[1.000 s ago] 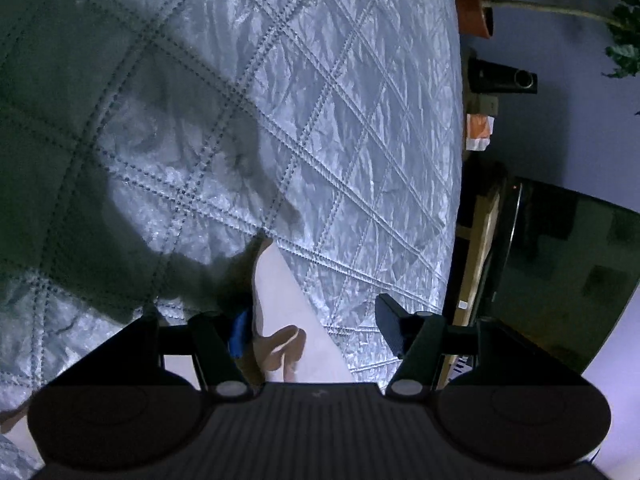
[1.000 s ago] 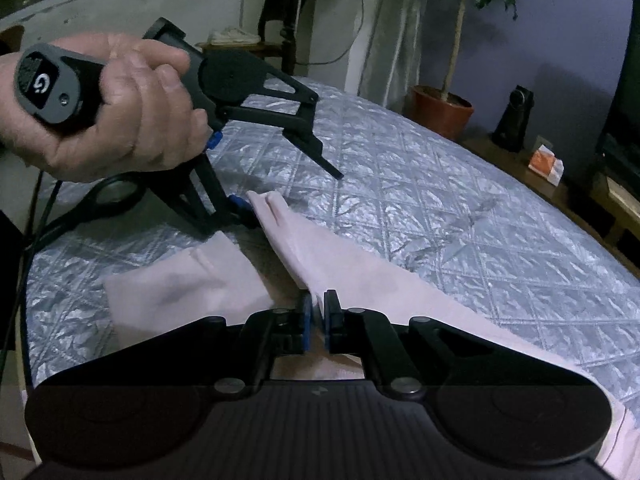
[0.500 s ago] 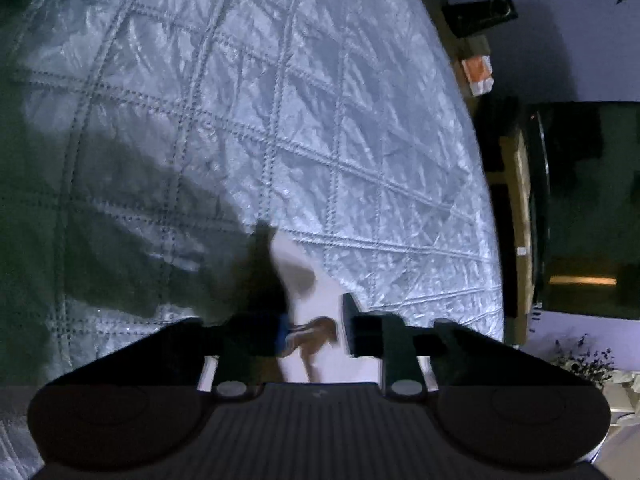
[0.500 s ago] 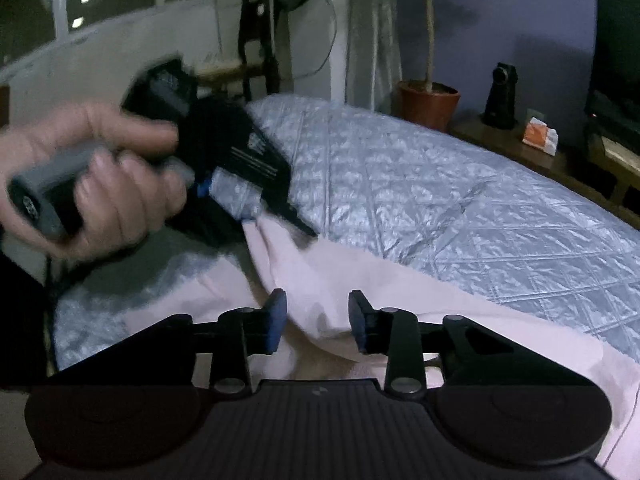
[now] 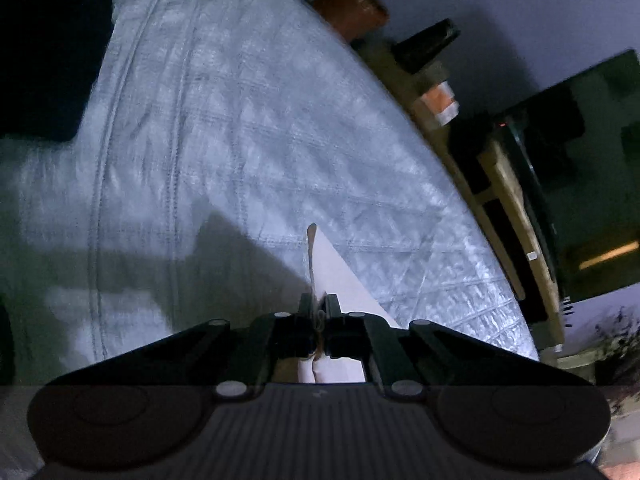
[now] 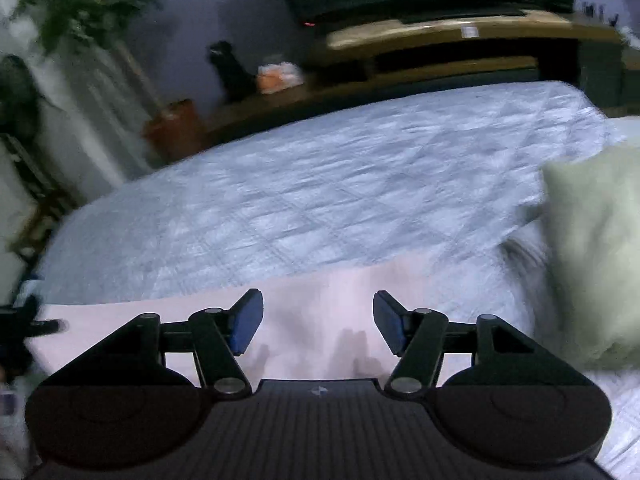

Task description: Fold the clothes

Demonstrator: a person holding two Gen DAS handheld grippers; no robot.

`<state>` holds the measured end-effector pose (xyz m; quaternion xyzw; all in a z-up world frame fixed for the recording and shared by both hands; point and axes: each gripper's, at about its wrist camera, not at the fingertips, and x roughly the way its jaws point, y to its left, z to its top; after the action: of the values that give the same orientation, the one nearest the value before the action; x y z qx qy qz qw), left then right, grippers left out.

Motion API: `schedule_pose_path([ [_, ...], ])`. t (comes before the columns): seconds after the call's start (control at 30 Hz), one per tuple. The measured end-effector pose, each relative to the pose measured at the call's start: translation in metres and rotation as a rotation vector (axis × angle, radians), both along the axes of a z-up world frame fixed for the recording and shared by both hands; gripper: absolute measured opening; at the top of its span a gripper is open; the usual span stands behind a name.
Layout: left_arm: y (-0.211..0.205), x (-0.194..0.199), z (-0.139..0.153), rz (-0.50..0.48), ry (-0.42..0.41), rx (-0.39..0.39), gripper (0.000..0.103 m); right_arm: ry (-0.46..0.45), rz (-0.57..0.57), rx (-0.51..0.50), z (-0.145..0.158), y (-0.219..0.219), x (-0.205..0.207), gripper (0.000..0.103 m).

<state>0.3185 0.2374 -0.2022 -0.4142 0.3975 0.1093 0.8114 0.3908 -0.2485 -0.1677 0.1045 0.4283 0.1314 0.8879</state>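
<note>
A pale pink garment (image 6: 312, 304) lies spread along the near edge of a silver quilted bedspread (image 6: 320, 184). In the left wrist view my left gripper (image 5: 319, 305) is shut on a thin edge of that pink garment (image 5: 336, 268), which rises in a fold ahead of the tips, lifted off the bedspread (image 5: 248, 136). In the right wrist view my right gripper (image 6: 318, 320) hovers over the flat pink cloth, its jaws opening, with blue pads (image 6: 246, 320) apart and pressing on nothing. The other gripper's tip (image 6: 40, 326) shows at the far left edge.
A pale green pillow (image 6: 592, 256) rests on the bed at the right. Beyond the bed stand a wooden TV bench (image 6: 432, 52), a dark screen (image 5: 580, 168), a terracotta plant pot (image 6: 172, 128), a small black speaker (image 6: 228, 68) and an orange box (image 6: 276, 74).
My left gripper closed on the pink garment's edge and lifted it, rolling. My right gripper let go of the cloth, opened and swept sideways along the garment toward the pillow.
</note>
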Motion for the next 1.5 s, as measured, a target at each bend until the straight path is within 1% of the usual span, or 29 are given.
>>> schedule_pose_path([
  [0.07,-0.003,0.003,0.003,-0.01,-0.003,0.021,0.004,0.019,0.004,-0.058,-0.002,-0.007,0.017,0.068],
  [0.17,-0.006,0.003,0.003,-0.024,0.008,0.029,0.004,0.033,0.054,-0.112,-0.01,-0.003,0.035,0.066],
  [0.23,-0.009,0.006,0.003,-0.032,0.011,0.047,0.004,0.054,0.076,-0.132,-0.017,0.004,0.048,0.065],
  [0.37,-0.014,0.008,0.007,-0.046,-0.004,0.073,0.004,0.125,0.066,-0.138,-0.037,0.009,0.067,0.062],
  [0.43,-0.014,0.011,0.008,-0.052,-0.007,0.082,0.004,0.131,0.059,-0.171,-0.041,0.01,0.07,0.05],
  [0.47,-0.014,0.013,0.007,-0.051,-0.007,0.084,0.004,0.116,0.061,-0.187,-0.041,0.01,0.07,0.022],
  [0.53,-0.013,0.015,0.005,-0.044,-0.005,0.082,0.004,0.104,0.069,-0.154,-0.039,0.007,0.067,0.023],
  [0.6,-0.01,0.019,0.005,-0.024,-0.013,0.08,0.004,0.071,0.059,-0.143,-0.034,0.005,0.066,0.023],
  [0.7,-0.003,0.016,0.015,0.007,-0.065,0.094,0.004,-0.016,0.038,-0.084,-0.015,-0.002,0.056,0.023],
  [0.77,-0.003,0.011,0.025,0.017,-0.099,0.129,0.004,-0.088,0.045,-0.072,0.001,-0.001,0.045,0.023],
  [0.83,-0.005,0.005,0.031,0.022,-0.125,0.163,0.004,-0.17,0.052,-0.05,0.017,-0.002,0.028,0.023],
  [0.93,-0.006,-0.007,0.037,0.03,-0.156,0.18,0.004,-0.265,0.053,-0.017,0.034,-0.006,-0.001,0.023],
  [1.0,-0.007,-0.019,0.043,0.037,-0.181,0.198,0.004,-0.302,0.047,-0.01,0.038,-0.013,-0.024,0.023],
  [1.07,-0.011,-0.032,0.051,0.036,-0.211,0.236,0.004,-0.326,0.021,0.02,0.037,-0.023,-0.049,0.023],
  [1.1,-0.013,-0.04,0.054,0.037,-0.226,0.259,0.004,-0.331,0.007,0.035,0.035,-0.028,-0.061,0.023],
  [1.2,-0.021,-0.063,0.06,0.035,-0.25,0.322,0.004,-0.274,-0.025,0.039,0.018,-0.04,-0.087,0.023],
  [1.33,-0.035,-0.09,0.066,0.02,-0.28,0.424,0.005,-0.18,-0.069,0.003,-0.011,-0.049,-0.11,0.023],
  [1.43,-0.042,-0.105,0.068,-0.004,-0.299,0.466,0.005,-0.151,-0.087,-0.045,-0.023,-0.054,-0.121,0.023],
  [1.5,-0.046,-0.115,0.069,-0.022,-0.311,0.491,0.005,-0.129,-0.099,-0.054,-0.031,-0.057,-0.123,0.024],
])
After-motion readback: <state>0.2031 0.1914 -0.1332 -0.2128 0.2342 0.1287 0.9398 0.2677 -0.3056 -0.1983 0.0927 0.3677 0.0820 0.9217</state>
